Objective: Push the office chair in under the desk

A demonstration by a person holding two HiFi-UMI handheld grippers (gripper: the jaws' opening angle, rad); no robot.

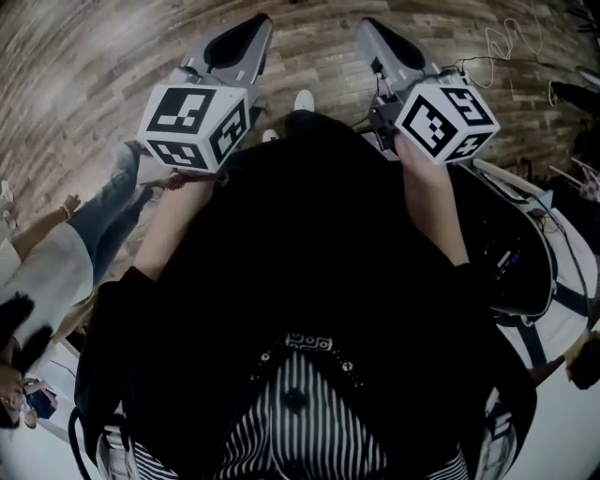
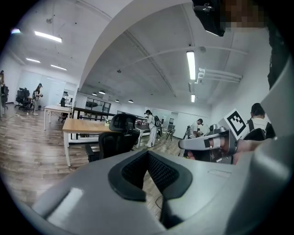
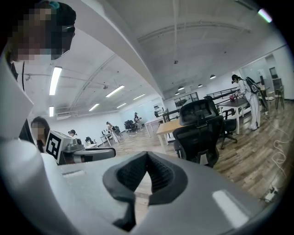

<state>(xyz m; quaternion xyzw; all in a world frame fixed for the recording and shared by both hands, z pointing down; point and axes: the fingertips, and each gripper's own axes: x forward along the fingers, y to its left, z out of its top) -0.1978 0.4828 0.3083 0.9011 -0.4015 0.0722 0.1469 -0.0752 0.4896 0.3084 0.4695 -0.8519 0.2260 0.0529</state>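
Note:
A black office chair (image 2: 117, 137) with a headrest stands a few steps ahead, beside a wooden-topped desk (image 2: 85, 126) with white legs. The right gripper view shows the same chair (image 3: 200, 133) and desk (image 3: 169, 126) right of centre. Held out in front of the person's body over the wooden floor, my left gripper (image 1: 255, 23) and right gripper (image 1: 369, 26) point forward side by side. Both are shut with nothing between their pads (image 2: 138, 170) (image 3: 161, 172). Neither touches the chair. Each gripper shows in the other's view: the right gripper (image 2: 206, 143) and the left gripper (image 3: 87, 153).
Several people stand or sit around other desks (image 2: 57, 110) farther back in the open office. Someone in jeans (image 1: 108, 202) stands close on the left. A dark piece of equipment (image 1: 511, 262) sits close on the right, and a thin cable (image 1: 506, 42) lies on the floor ahead.

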